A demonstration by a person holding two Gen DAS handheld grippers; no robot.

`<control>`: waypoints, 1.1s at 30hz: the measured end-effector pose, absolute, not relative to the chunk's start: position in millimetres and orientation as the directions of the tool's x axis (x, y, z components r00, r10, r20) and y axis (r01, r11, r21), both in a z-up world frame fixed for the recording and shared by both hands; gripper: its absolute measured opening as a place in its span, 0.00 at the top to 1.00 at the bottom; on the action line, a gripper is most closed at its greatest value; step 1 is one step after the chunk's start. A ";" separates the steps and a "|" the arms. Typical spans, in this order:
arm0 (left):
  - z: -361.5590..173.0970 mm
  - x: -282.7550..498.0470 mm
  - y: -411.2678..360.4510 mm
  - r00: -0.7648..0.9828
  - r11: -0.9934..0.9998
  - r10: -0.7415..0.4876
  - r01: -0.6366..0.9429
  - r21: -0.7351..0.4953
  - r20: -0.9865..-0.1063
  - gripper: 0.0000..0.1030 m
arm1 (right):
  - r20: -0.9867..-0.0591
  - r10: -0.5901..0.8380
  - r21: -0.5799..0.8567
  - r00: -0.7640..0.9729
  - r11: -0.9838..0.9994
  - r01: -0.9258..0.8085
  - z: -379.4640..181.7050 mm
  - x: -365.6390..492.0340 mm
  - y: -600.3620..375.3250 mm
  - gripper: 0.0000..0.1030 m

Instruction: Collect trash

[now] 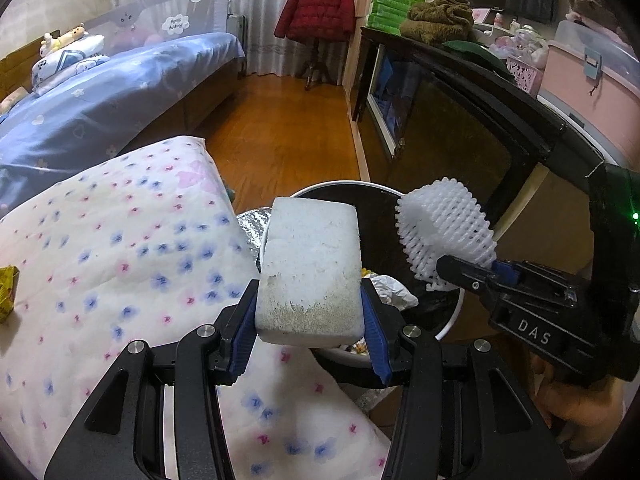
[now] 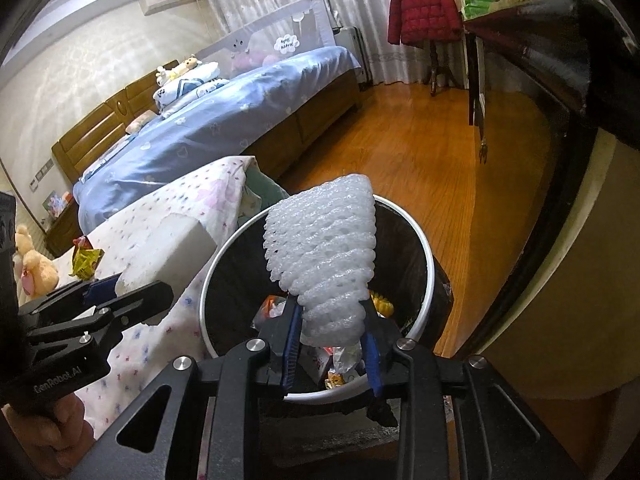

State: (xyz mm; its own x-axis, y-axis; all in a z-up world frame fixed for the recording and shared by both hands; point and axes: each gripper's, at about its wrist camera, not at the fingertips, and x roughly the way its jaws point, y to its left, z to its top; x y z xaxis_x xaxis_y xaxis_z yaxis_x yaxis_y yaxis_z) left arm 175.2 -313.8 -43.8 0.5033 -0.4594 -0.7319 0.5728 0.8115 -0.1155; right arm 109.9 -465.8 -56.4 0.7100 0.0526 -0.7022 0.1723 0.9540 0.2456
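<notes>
A foam block (image 1: pixel 310 268) is clamped in the left tool (image 1: pixel 310 316), a foam net (image 2: pixel 322 256) in the right tool (image 2: pixel 330 344), both held over the part-filled bin (image 2: pixel 428 280). A yellow wrapper (image 2: pixel 86 262), seemingly trash, is left on the quilt (image 1: pixel 120 248).

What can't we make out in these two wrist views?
- Bin contents: both views, mostly hidden behind the foam block and foam net.
- Yellow wrapper: cut by the left view's edge.
- Left gripper fingertips: right view, hidden behind the block.
</notes>
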 end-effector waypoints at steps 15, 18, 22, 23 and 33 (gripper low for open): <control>-54.0 189.4 -329.5 0.475 0.811 -0.448 0.572 -0.121 -0.758 0.54 | -0.715 0.049 0.242 0.697 0.953 0.181 -63.1 118.3 -474.5 0.69; -53.7 190.3 -331.4 0.474 0.808 -0.450 0.577 -0.119 -0.757 0.54 | -0.717 0.053 0.246 0.695 0.952 0.182 -63.8 119.9 -475.7 0.69; -54.1 191.1 -332.5 0.476 0.807 -0.448 0.580 -0.112 -0.757 0.53 | -0.719 0.056 0.249 0.693 0.951 0.182 -63.8 121.8 -477.9 0.67; -54.2 191.4 -332.5 0.472 0.805 -0.450 0.582 -0.116 -0.758 0.52 | -0.718 0.057 0.250 0.694 0.951 0.182 -63.8 121.8 -478.0 0.63; -47.8 186.3 -313.2 0.500 0.816 -0.455 0.566 -0.119 -0.737 0.28 | -0.717 0.059 0.273 0.695 0.941 0.202 -61.5 119.4 -483.4 0.46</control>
